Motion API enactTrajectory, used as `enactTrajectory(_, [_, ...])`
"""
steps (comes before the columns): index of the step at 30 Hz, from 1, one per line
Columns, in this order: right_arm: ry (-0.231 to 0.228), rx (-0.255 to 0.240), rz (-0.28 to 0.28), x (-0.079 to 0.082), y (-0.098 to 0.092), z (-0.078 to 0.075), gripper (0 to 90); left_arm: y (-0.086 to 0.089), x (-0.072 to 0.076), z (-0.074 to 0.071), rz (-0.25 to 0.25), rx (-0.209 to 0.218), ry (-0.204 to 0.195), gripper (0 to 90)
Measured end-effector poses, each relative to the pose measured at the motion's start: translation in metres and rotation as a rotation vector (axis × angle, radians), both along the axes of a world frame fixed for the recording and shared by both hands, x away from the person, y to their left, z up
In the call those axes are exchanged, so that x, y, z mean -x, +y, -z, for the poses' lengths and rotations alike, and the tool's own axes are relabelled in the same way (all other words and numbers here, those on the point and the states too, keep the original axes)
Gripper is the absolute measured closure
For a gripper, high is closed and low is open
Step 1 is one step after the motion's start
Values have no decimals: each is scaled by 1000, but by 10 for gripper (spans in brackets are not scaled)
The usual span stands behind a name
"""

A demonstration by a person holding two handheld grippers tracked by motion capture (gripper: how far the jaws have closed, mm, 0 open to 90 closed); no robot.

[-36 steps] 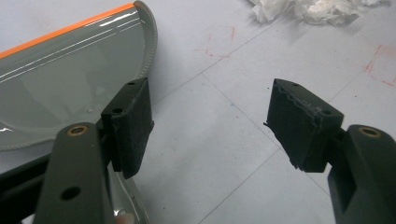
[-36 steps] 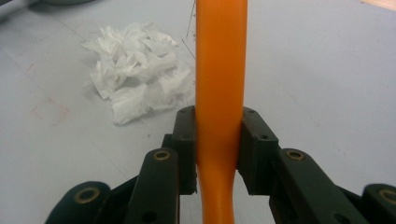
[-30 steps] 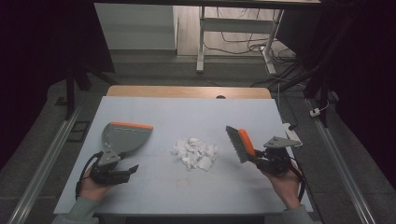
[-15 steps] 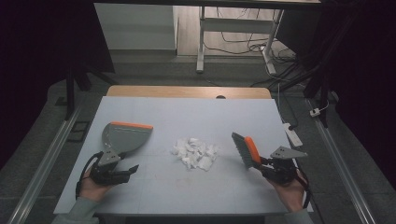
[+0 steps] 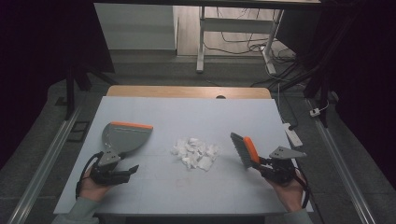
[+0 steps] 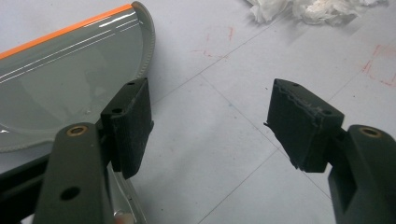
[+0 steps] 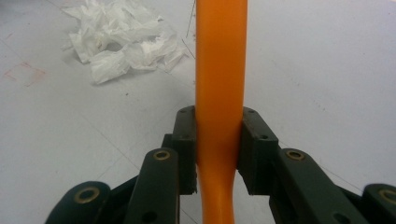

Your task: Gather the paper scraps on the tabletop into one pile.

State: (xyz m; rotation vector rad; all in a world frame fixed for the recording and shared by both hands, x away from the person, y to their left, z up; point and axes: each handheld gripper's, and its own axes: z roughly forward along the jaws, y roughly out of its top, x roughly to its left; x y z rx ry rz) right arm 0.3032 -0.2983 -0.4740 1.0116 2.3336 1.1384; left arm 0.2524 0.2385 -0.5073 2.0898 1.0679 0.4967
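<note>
From above we see our left hand [image 5: 92, 187] low at the near edge of the surface [image 5: 187, 112], its left tongs [image 5: 122, 171] spread wide just behind the grey dustpan [image 5: 123, 136]. Our right hand [image 5: 288, 192] holds the right tongs [image 5: 262, 163] clamped on the brush [image 5: 244, 149], tilted towards the paper scraps [image 5: 195, 151] between both tongs.

Left gripper view: jaws apart, gripping nothing, dustpan [image 6: 70, 79] beside the left jaw.

Right gripper view: jaws pinch the orange brush handle [image 7: 219, 70]; scraps [image 7: 121, 42] ahead-left.
</note>
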Motion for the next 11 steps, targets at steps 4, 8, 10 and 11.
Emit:
enactTrajectory(4, [0, 1, -3, 0, 0, 0, 705, 0, 0, 0, 1, 0, 0, 315])
enactTrajectory(8, [-1, -1, -3, 0, 0, 0, 705, 0, 0, 0, -1, 2, -1, 315])
enactTrajectory(10, [-2, -3, -2, 0, -1, 0, 705, 0, 0, 0, -1, 2, -1, 315])
enactTrajectory(11, [-4, -3, -1, 0, -1, 0, 705, 0, 0, 0, 0, 1, -1, 315])
